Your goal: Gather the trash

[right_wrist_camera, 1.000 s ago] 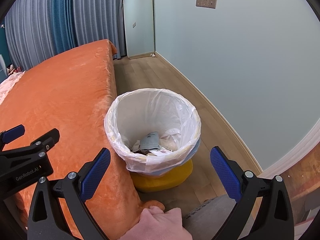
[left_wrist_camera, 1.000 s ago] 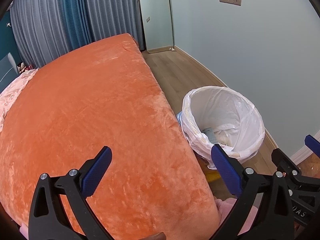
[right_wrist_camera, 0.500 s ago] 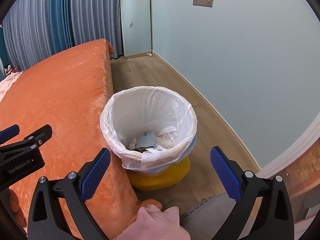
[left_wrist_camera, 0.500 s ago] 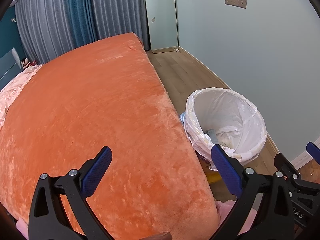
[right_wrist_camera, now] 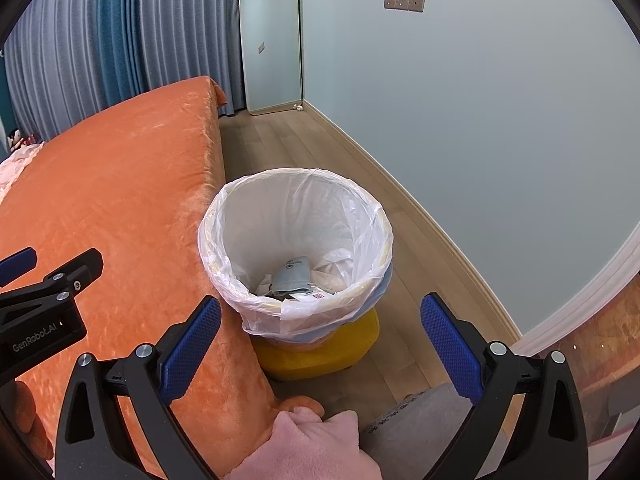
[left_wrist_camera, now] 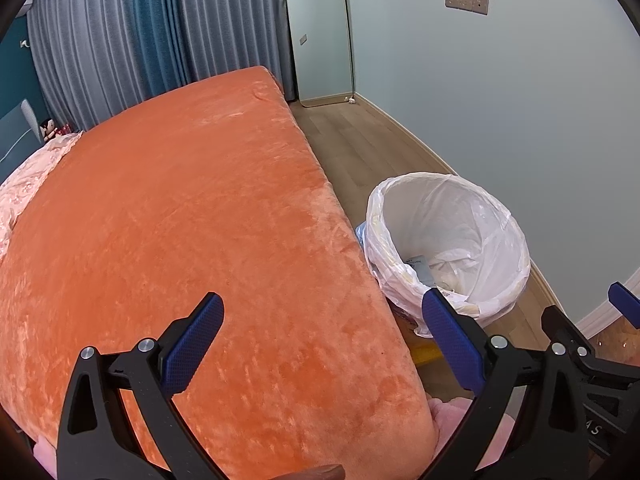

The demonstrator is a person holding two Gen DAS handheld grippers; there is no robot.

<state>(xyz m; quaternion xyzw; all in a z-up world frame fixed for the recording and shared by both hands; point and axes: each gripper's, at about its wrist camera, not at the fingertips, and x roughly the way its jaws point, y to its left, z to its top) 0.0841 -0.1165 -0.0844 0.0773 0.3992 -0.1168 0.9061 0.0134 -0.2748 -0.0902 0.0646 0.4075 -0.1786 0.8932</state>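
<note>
Yellow bin (right_wrist_camera: 320,354) base hidden behind liner bag (right_wrist_camera: 296,216), trash (right_wrist_camera: 294,280) print unreadable, bed (left_wrist_camera: 180,220) cut off at left edge

both views are bright and evenly lit with soft, diffuse light; no hard shadows fall on the bed (left_wrist_camera: 192,216) or the floor (right_wrist_camera: 320,148). the white bin liner (right_wrist_camera: 296,216) is near overexposed but keeps its folds. focus is sharp throughout, with no motion blur. fisheye distortion bends the wall (right_wrist_camera: 500,128) and its skirting into curves, and black vignette fills the corners.
</note>
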